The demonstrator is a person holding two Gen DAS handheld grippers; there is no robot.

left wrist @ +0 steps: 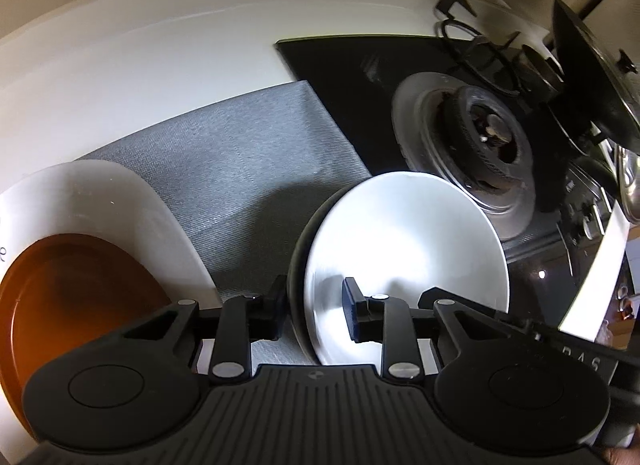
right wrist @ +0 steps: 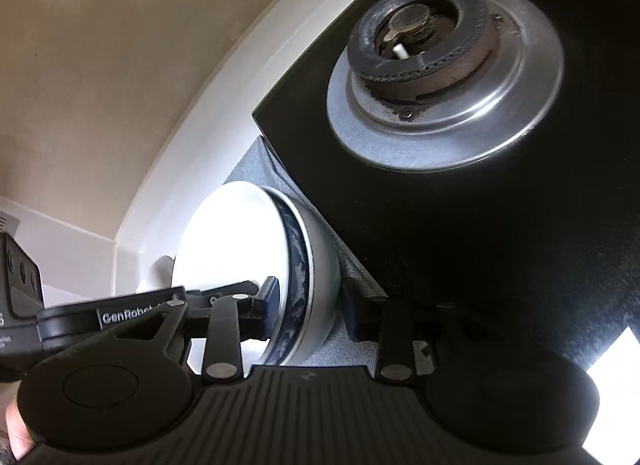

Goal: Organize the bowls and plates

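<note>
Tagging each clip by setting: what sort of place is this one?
Most likely a home kitchen counter. A gas burner sits in a black hob, a pot lid stands beside it, and a white bowl and an orange plate lie on a grey mat.
</note>
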